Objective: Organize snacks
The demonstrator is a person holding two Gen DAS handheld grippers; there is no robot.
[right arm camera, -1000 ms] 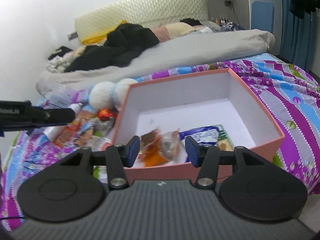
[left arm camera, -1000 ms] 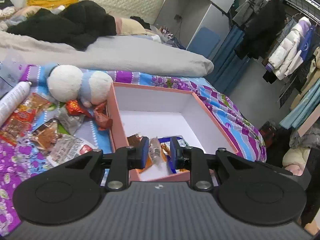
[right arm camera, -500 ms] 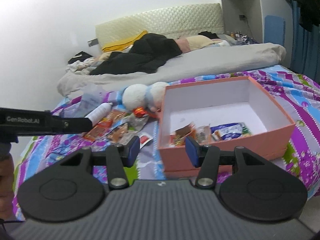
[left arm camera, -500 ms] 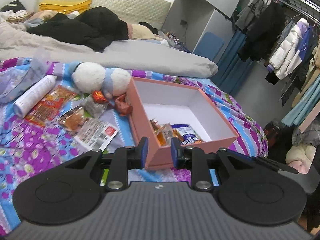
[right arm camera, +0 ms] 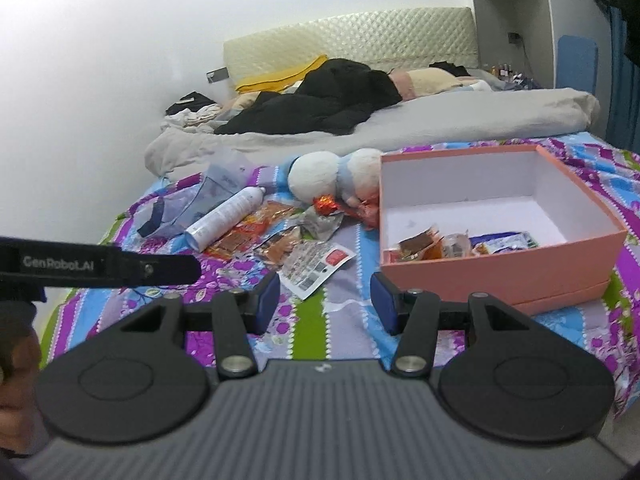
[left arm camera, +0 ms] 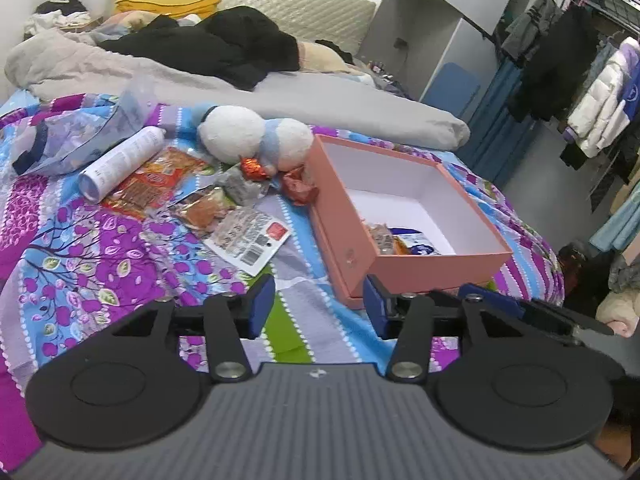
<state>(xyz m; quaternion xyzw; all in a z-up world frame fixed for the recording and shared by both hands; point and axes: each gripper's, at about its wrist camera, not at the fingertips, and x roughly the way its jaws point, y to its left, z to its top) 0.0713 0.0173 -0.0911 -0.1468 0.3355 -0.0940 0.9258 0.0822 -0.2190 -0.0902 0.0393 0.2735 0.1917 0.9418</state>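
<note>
Crinkly foil snack packets (left arm camera: 200, 208) are lying on the floral bedsheet (left arm camera: 80, 264) beside the square pink cardboard box (right arm camera: 500, 256); left gripper (left arm camera: 318, 306) fingers are opening, empty; right gripper (right arm camera: 324, 300) fingers are standing apart, empty.

Left gripper (left arm camera: 318, 306): your fingers are parting right now, blue pads facing each other across a clear gap, nothing between them.
Left gripper pose: you point it forward and tilted downward, both fingers level with each other.
Left gripper seen from the right: its black body (right arm camera: 100, 266) reaches in from the left edge of the right wrist view, beside your right gripper.
Right gripper (right arm camera: 325, 304): your fingers stand apart with a clear gap and hold nothing.
Right gripper pose: forward, tipped downward, fingers level.
Your hand (right arm camera: 18, 364): partly visible at the left edge, blurred.
</note>
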